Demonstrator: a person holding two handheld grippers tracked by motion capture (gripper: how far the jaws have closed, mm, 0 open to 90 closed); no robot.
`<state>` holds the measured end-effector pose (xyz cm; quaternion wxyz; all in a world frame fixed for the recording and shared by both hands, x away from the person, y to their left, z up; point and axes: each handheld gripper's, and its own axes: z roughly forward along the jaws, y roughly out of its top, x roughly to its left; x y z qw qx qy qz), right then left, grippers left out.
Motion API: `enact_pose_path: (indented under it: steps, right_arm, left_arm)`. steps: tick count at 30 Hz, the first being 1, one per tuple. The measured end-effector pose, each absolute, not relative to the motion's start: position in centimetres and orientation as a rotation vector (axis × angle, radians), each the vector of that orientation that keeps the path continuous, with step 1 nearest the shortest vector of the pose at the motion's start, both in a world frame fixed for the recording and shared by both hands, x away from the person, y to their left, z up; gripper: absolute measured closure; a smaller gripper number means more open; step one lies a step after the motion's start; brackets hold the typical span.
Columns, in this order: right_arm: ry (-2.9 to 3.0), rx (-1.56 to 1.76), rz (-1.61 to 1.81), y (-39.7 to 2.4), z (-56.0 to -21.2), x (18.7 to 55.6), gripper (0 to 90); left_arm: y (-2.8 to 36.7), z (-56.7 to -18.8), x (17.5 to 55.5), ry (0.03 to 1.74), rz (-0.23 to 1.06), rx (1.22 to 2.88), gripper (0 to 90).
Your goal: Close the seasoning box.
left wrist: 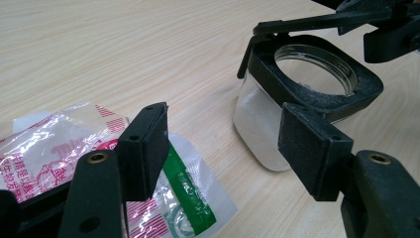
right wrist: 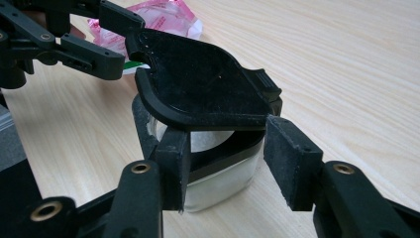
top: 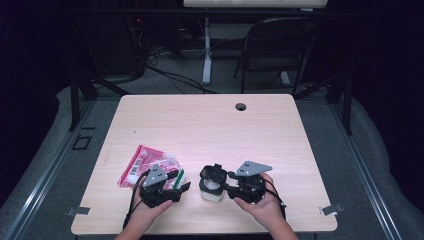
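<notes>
Your jar (top: 212, 189) stands upright near the front edge of the table (top: 210, 125), between your two hands. It is a squarish clear container with a black collar and a hinged black lid (right wrist: 198, 84), and the lid is flipped up and open. From the left gripper view you look straight into its round glass mouth (left wrist: 317, 67); I cannot tell whether anything is inside. The lower body looks whitish and frosted.

To the left of the jar lies a flat plastic packet (top: 147, 165), pink and red with white printing and a green strip at one end. It rests on the table and partly under your left gripper (top: 172, 186).

Your left gripper has its jaws standing wide with nothing between the pads; it hangs just over the green end of the packet, and whether it touches it I cannot tell. Your right gripper (right wrist: 233, 163) also has its jaws spread wide, and they straddle the jar at collar height. One pad (right wrist: 173, 163) sits against the jar's side, while the other stands just clear, so the jar is not clamped.

The right gripper view gives you the underside of the raised lid and the left gripper's jaws beyond it. The high view shows both your hands at the table's near edge and a folding chair (top: 277, 45) well behind the table
</notes>
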<state>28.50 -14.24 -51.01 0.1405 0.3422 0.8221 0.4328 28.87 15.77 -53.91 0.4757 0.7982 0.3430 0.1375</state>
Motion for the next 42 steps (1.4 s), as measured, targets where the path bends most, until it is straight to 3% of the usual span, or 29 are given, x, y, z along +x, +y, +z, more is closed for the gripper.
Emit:
enact_pose_path:
  steps: [16, 42]
  right_arm:
    - [2.458, 0.959, 1.258, -14.38, -50.98, 28.8, 44.5]
    - [2.549, 0.843, 1.243, -14.4, -50.43, 28.46, 45.8]
  left_arm:
    - [15.76, -54.03, 28.79, 0.844, 0.334, 1.96, 36.2]
    - [15.76, -54.02, 28.63, 0.837, 0.338, 1.961, 36.2]
